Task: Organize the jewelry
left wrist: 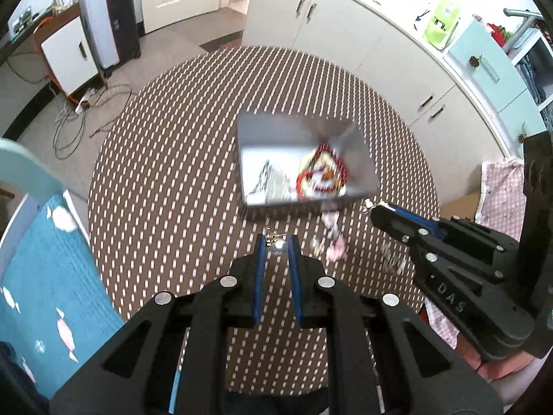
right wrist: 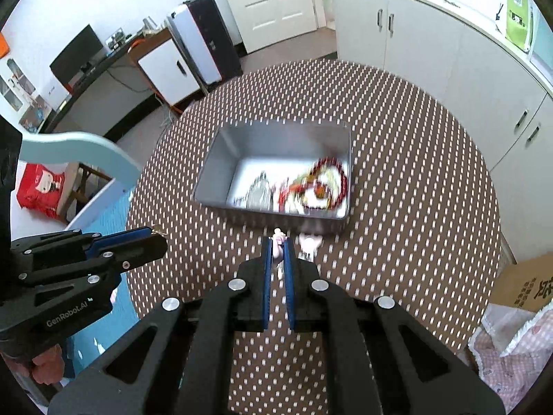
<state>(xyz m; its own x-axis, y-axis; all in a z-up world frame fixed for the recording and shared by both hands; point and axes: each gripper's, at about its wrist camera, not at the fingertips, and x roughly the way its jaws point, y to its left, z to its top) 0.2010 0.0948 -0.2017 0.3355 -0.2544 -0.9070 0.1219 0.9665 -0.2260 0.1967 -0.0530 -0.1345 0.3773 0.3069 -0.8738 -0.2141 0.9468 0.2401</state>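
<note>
The metal tin (right wrist: 276, 138) is sitting on the patterned counter (right wrist: 414, 173), holding red beads (right wrist: 328, 180) and other blurred jewelry. Just in front of the tin, my right hand-held gripper (right wrist: 278, 242) is pinching a small pale pink piece (right wrist: 277, 233). Left of it, my left hand-held gripper (left wrist: 276, 242) is nipping a small gold piece (left wrist: 271, 234) at its fingertips.

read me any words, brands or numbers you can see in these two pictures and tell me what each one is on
"DAS": embossed on the right gripper body, left wrist view.
"GenRobot.AI": printed on the left gripper body, right wrist view.
Cardboard box: large printed characters, partly cut off, unreadable.
Green bag: label too small to read.
</note>
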